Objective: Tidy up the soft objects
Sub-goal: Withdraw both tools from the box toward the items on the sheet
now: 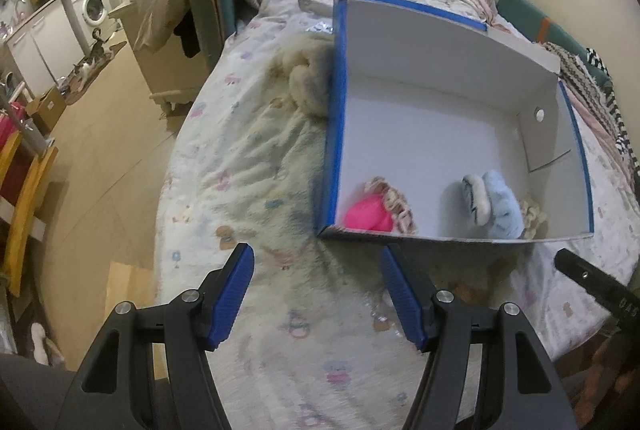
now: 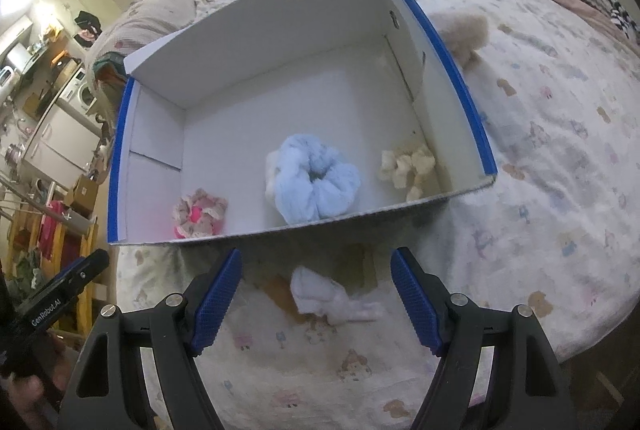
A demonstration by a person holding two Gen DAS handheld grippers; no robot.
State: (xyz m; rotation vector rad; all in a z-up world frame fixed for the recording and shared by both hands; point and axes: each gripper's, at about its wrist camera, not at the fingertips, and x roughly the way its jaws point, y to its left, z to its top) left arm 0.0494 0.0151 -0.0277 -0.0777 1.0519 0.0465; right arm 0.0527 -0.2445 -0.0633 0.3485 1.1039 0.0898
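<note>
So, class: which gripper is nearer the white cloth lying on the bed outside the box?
Right. The white cloth lies just ahead of the open right gripper, between its fingers. The left gripper hovers off to the side over bare blanket.

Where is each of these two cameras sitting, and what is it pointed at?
Left wrist: on the left gripper, angled down at the bedspread beside the blue-edged box; its open blue fingers show.
Right wrist: on the right gripper, over a white cloth, facing into the box; open fingers show.
Shared: box, blue scrunchie, pink scrunchie.
</note>
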